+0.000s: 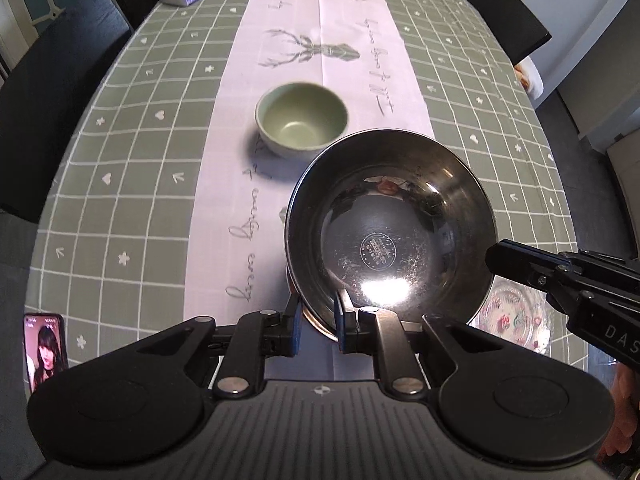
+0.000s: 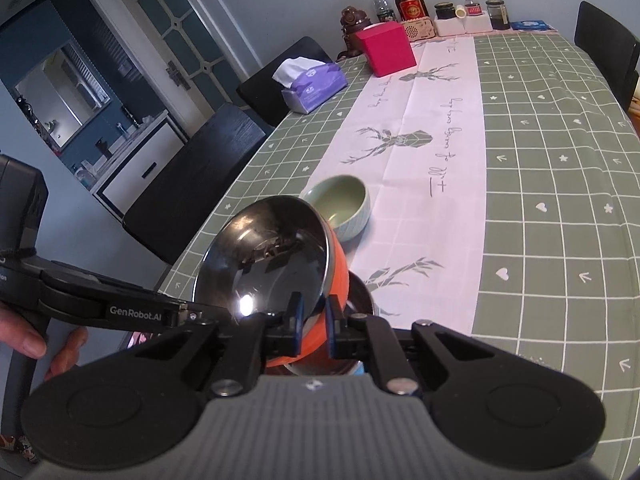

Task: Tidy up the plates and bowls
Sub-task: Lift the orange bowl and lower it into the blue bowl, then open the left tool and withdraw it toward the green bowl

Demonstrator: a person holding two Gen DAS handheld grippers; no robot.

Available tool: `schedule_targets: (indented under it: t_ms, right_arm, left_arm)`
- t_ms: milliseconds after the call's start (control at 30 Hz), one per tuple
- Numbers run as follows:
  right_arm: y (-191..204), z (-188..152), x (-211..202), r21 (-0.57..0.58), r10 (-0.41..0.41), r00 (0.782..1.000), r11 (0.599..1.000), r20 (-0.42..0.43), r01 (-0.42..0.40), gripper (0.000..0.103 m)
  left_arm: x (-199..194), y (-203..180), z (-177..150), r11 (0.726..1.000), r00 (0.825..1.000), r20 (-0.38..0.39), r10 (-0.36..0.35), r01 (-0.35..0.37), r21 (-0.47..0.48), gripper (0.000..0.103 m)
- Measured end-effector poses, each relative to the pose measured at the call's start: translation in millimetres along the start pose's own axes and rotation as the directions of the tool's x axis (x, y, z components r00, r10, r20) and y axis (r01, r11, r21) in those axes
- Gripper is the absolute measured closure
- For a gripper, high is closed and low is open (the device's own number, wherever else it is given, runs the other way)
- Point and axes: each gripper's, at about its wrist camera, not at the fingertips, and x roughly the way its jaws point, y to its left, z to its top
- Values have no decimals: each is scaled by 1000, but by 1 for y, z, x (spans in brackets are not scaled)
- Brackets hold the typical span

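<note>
Left gripper [image 1: 318, 316]: we see its jaws pinching the near rim of the steel bowl [image 1: 390, 232], one pad inside, one outside.
Right gripper [image 2: 312, 322]: jaws pinched on the same bowl's rim from the opposite side, against its orange outer wall.
Steel bowl: held tilted above the table [image 1: 132, 176], over a patterned plate [image 1: 512, 312] partly hidden beneath.
Handling: we judge it light, rigid, slick; the thin rim is the only hold, and it may pivot.
Green bowl [image 1: 302, 124]: upright on the white runner beyond; likely heavier, chippable.
</note>
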Motion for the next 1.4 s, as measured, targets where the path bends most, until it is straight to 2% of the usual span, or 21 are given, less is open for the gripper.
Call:
schedule_targets:
  t_ms: [233, 667, 1000, 1067, 1200, 1233, 1300, 1333, 1367, 1400]
  right_arm:
    - [-5, -7, 10, 7, -17, 999, 1000, -36, 18, 98]
    - [-11, -11, 26, 4, -54, 994, 998, -93, 55, 98]
    - [-15, -13, 34, 13, -59, 992, 998, -111, 61, 97]
    - [-16, -13, 34, 18, -51, 992, 998, -113, 54, 93]
    - [-16, -13, 36, 20, -50, 992, 998, -115, 53, 93]
    - [-16, -13, 36, 21, -49, 992, 998, -115, 51, 92]
    - [-16, -13, 36, 24, -40, 993, 999, -112, 43, 83]
    - [-15, -13, 35, 22, -42, 993, 999, -108, 45, 71]
    - [-14, -12, 35, 17, -48, 993, 999, -103, 50, 67]
    - [-14, -12, 35, 15, -51, 994, 999, -100, 53, 67]
  left_arm:
    - [14, 5, -5, 999, 999, -48, -20, 18, -39, 84]
    - [31, 1, 0, 999, 994, -110, -8, 3, -41, 83]
    - [36, 3, 3, 998, 987, -153, -42, 35, -48, 76]
    - [36, 3, 4, 998, 987, -156, -43, 37, -44, 75]
    - [33, 2, 5, 998, 986, -158, -61, 58, -28, 66]
    - [32, 1, 6, 998, 986, -155, -58, 55, -18, 63]
    - [30, 0, 6, 999, 988, -144, -49, 50, 6, 57]
    - [28, -1, 6, 999, 990, -135, -46, 48, 15, 52]
    - [26, -1, 6, 999, 991, -128, -44, 48, 23, 50]
    - [23, -2, 6, 998, 992, -119, -40, 45, 38, 49]
